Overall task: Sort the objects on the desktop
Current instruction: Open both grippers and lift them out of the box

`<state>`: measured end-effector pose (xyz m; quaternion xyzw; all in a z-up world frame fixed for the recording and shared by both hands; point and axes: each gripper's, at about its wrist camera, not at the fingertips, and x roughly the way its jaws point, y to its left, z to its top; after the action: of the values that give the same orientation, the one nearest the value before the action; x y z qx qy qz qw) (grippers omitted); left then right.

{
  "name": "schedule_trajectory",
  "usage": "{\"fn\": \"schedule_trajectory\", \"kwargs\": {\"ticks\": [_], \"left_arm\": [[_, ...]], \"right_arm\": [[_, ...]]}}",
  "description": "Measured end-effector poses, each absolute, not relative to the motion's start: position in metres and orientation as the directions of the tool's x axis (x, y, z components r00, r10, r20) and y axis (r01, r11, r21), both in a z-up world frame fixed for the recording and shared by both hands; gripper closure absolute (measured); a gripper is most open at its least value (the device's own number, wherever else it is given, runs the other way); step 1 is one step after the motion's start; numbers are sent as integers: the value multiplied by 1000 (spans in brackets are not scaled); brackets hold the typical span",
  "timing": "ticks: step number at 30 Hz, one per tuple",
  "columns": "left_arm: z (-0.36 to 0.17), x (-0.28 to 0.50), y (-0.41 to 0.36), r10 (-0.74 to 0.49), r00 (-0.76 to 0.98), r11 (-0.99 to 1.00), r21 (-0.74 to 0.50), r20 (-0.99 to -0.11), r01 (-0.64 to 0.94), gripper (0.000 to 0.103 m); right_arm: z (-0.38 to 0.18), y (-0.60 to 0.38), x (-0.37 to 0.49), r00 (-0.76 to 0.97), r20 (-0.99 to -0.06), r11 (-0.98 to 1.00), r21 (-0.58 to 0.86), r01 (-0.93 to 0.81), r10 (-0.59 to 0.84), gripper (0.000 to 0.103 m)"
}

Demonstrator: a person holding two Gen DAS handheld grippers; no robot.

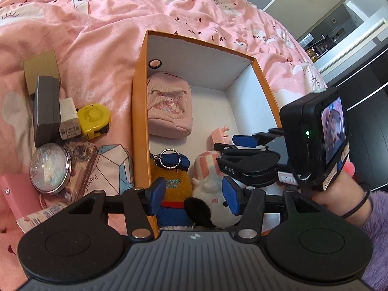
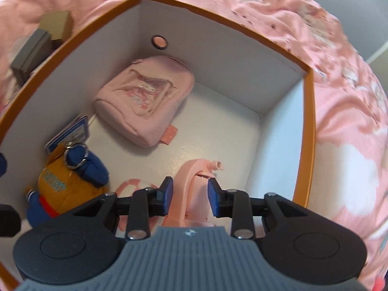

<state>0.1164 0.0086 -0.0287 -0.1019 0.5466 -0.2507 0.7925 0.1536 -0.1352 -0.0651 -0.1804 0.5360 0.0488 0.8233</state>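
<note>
The orange box [image 1: 139, 111] sits open on the pink bed cover [image 1: 97, 12], and the right gripper [image 2: 190, 198] reaches down into it with a pink plastic piece [image 2: 191, 181] between its jaws. The blue pads stand close on either side of the piece, pinching it as far as the blurred right wrist view shows, though a sliver of gap may remain on the right side. The piece hangs low over the white box floor, at about 5 o'clock from the pink pouch [image 2: 145, 101], which lies toward the far wall. A brown and blue plush keychain [image 2: 70, 179] rests at 9 o'clock from the piece, against the left wall.

The left gripper [image 1: 194, 194] hovers over the near end of the box with its jaws spread and nothing held, above the keychain and a white plush toy [image 1: 213, 189].

Outside the box, at 9 o'clock from it, wait a yellow tape measure [image 1: 94, 118], a white charger [image 1: 69, 118], a grey case [image 1: 46, 111] and a round glitter mirror [image 1: 49, 167].

The risks seem these. The grip on the thin curved plastic looks off-centre, so the piece could swivel or slip out early and land on the plush toys instead of on bare floor. The two grippers work close together at the near end; a hurried withdrawal could knock them together or catch the box wall and shift the box on the soft bedding.
</note>
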Motion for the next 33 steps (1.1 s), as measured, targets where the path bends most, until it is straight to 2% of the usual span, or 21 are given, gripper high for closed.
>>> {"fn": "schedule_trajectory", "kwargs": {"ticks": [5, 10, 18, 25, 27, 28, 33], "left_arm": [[-30, 120, 0, -479, 254, 862, -396, -840, 316, 43], [-29, 119, -9, -450, 254, 872, -360, -856, 331, 43], [-22, 109, -13, -404, 316, 895, -299, -858, 331, 43], [-15, 103, -12, -387, 371, 908, -278, -844, 313, 43], [-12, 100, -12, -378, 392, 912, -266, -839, 311, 43], [-10, 99, -12, -375, 403, 914, -260, -835, 312, 43], [1, 93, -6, -389, 459, 914, -271, -799, 302, 43]], "right_arm": [[-66, -137, 148, 446, -883, 963, -228, -142, -143, 70], [-69, -138, 143, 434, -879, 954, -275, -121, -198, 77], [-69, -137, 133, 443, -871, 942, -304, -144, -214, 78], [-55, -134, 117, 509, -837, 937, -316, -150, -201, 76], [-50, -132, 112, 532, -824, 934, -322, -153, -197, 70], [-47, -132, 109, 549, -811, 931, -332, -149, -201, 63], [-34, -136, 98, 601, -771, 924, -358, -132, -212, 62]]}}
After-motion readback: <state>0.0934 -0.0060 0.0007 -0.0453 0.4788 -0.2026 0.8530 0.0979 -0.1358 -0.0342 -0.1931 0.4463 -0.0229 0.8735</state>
